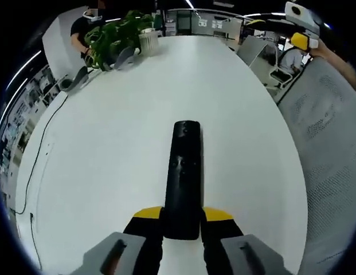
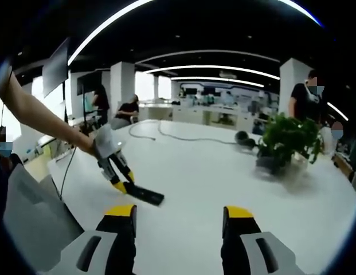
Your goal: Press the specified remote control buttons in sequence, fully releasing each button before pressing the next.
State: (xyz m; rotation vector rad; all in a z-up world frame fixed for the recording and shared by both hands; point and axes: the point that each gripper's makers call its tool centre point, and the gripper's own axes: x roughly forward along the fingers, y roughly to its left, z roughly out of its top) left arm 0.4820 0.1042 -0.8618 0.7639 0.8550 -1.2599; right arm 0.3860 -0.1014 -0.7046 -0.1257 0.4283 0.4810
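A long black remote control point(image 1: 183, 177) points away over the white table point(image 1: 109, 143), its near end clamped between the yellow-tipped jaws of my left gripper point(image 1: 183, 215). In the right gripper view the same remote point(image 2: 144, 195) sticks out of the left gripper point(image 2: 121, 184), which a person's arm holds just above the table point(image 2: 200, 172). My right gripper point(image 2: 179, 213) hovers open over the table, nothing between its jaws, well to the right of the remote. It appears as a yellow and white shape point(image 1: 301, 31) at the far upper right in the left gripper view.
A potted green plant point(image 1: 117, 34) stands at the table's far end, also seen as a plant point(image 2: 286, 140) at right. A black cable point(image 1: 37, 154) trails along the table's left side. A grey mesh chair point(image 1: 329, 132) stands close at right. People stand around the office.
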